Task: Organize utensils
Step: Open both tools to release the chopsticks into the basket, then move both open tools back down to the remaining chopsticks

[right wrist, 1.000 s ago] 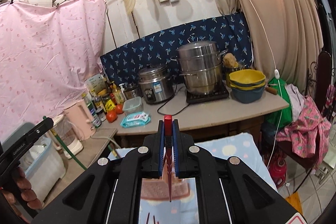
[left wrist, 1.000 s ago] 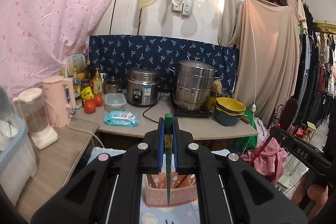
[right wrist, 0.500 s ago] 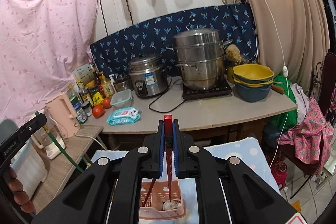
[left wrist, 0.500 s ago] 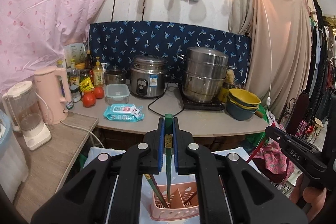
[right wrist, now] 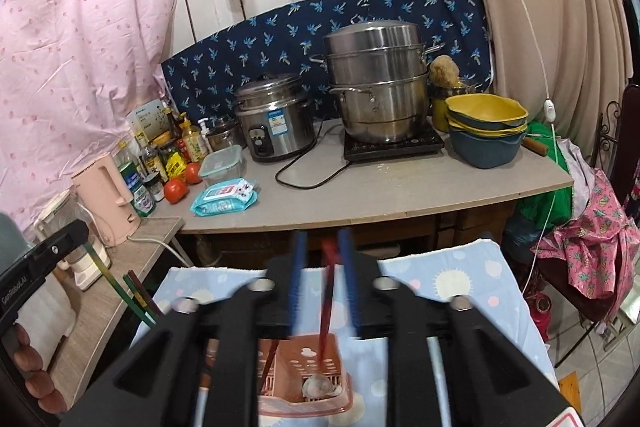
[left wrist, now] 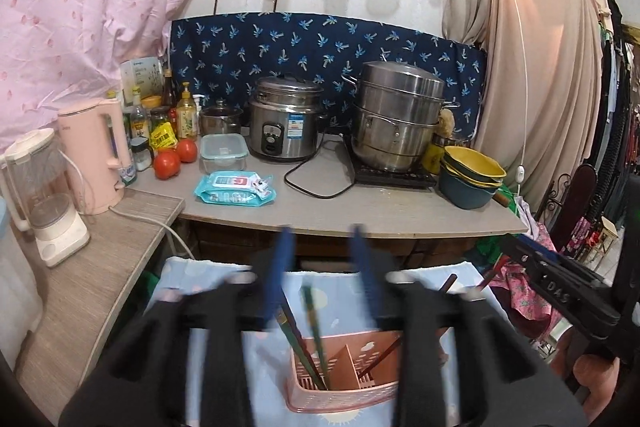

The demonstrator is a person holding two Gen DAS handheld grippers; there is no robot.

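Note:
A pink utensil basket (left wrist: 344,375) stands on the blue patterned cloth (left wrist: 192,279). My left gripper (left wrist: 322,267) is open above it, its fingers blurred. A green chopstick (left wrist: 316,331) stands free in the basket beside another dark one. My right gripper (right wrist: 323,259) is open over the same basket (right wrist: 308,379). A red chopstick (right wrist: 326,303) stands between its fingers with its tip in the basket, not clamped. A pale rounded item (right wrist: 318,385) lies in the basket.
Behind the cloth runs a grey counter (left wrist: 360,211) with a rice cooker (left wrist: 284,123), a steel steamer pot (left wrist: 396,115), stacked bowls (left wrist: 472,179), a wipes pack (left wrist: 234,189) and tomatoes (left wrist: 168,163). A pink kettle (left wrist: 96,151) and a blender (left wrist: 44,195) stand at left.
Both grippers have opened and let go of their chopsticks, which now stand in the basket. Both cameras have tilted down, and more of the basket shows.

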